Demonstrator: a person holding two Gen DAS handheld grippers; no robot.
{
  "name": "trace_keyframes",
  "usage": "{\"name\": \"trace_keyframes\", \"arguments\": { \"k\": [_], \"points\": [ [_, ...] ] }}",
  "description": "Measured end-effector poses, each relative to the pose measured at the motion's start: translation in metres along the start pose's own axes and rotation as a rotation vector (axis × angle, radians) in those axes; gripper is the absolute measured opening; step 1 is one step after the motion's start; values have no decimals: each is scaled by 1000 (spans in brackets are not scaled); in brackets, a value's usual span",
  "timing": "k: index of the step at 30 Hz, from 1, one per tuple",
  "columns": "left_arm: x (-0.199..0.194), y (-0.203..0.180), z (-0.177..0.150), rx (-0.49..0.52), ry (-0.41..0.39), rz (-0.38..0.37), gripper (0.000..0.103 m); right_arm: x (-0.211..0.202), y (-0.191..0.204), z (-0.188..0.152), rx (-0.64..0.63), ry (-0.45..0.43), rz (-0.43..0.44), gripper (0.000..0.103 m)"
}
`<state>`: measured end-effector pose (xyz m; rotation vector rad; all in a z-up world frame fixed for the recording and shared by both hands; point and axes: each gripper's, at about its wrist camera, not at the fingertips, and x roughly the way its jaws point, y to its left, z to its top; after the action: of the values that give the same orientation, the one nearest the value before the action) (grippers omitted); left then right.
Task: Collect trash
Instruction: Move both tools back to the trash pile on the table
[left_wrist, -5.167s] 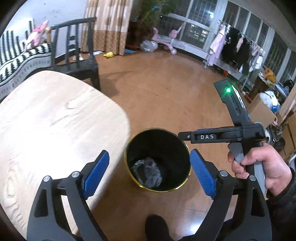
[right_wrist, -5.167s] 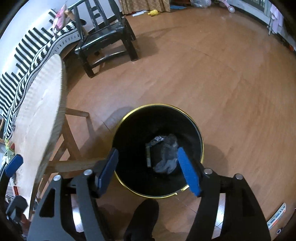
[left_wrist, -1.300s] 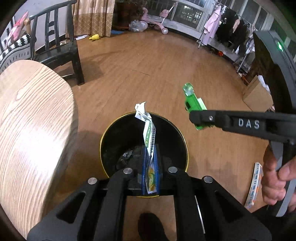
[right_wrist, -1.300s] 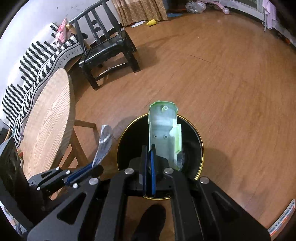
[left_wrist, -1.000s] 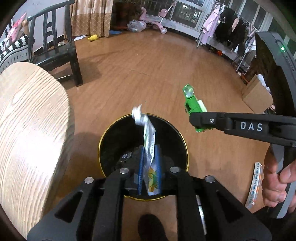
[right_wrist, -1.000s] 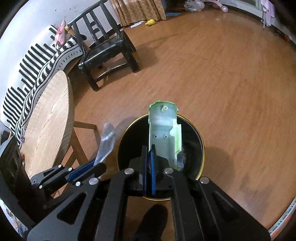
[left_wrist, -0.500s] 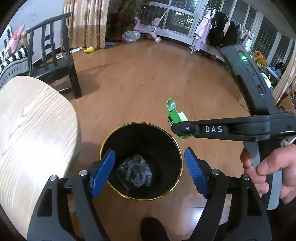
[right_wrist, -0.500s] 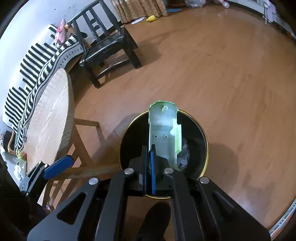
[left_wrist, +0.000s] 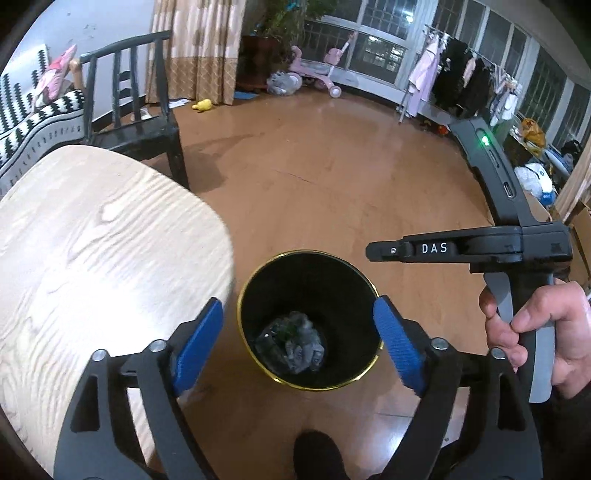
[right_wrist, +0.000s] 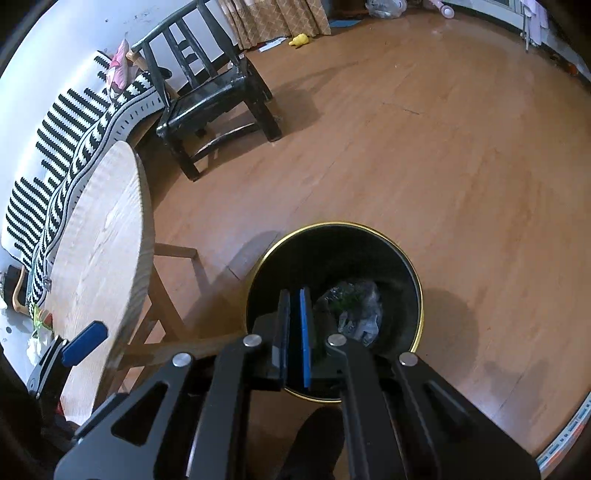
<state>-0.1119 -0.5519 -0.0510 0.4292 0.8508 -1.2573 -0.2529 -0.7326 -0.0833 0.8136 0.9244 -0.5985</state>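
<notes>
Nearest the left wrist camera, the left gripper (left_wrist: 297, 341) hangs with its blue pads spread wide and nothing between them, framing the black trash bin (left_wrist: 308, 264) from above. In the right wrist view, the right gripper (right_wrist: 294, 334) has its two blue pads drawn together with only a thin slit left, and nothing shows in that slit; it sits over the near rim of the same trash bin (right_wrist: 402, 258). The bin stands on the wooden floor (left_wrist: 332, 173), gold-rimmed and black inside, and at its bottom lies a heap of crumpled trash (left_wrist: 293, 343), grey and clear with a bit of green, seen again from the right wrist (right_wrist: 356, 308). A dark shoe tip (left_wrist: 317, 456) pokes in below the bin. To the right of the bin, a hand (left_wrist: 539, 328) grips the right gripper's handle. Just left of the bin is the pale wood-grain surface (left_wrist: 92, 258). Farther off stands a black wooden chair (left_wrist: 136, 122), then a yellow toy (left_wrist: 202, 105) on the floor before the curtains (left_wrist: 195, 51), with hanging clothes (left_wrist: 458, 79) by the windows.
</notes>
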Motion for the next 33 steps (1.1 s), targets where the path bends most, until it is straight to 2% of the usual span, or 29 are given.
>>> {"name": "trace_keyframes", "arguments": {
  "k": [1,2,3,5,11,15,19,25,27,30,33],
  "points": [
    [-4,3,-1,-5,-6,6,88,-1,3,1,3,-11,-7,24],
    [-8,5,-3,-10,-10,15,88,-2,5,2,6,-21,-15,72],
    [-11,9,-5,-15,-12,25,89,-6,8,3,12,-57,-29,97],
    [-21,19,-8,-32,-12,46,89,-12,16,4,11,-104,-47,97],
    [-60,49,-18,-76,-52,110,92,-13,57,6,-24,-109,-22,97],
    [-92,73,-30,-119,-64,184,92,-13,112,2,-110,-111,22,97],
    [-140,117,-53,-185,-98,280,92,-7,176,-8,-204,-88,107,97],
    [-230,215,-114,-372,-127,467,92,7,296,-43,-394,-5,271,93],
    [-261,246,-142,-437,-130,530,92,9,339,-63,-482,15,317,92],
    [-310,304,-194,-586,-130,622,92,11,402,-101,-621,44,373,92],
    [-343,346,-230,-672,-114,675,92,19,448,-134,-732,73,395,92]
  ]
}}
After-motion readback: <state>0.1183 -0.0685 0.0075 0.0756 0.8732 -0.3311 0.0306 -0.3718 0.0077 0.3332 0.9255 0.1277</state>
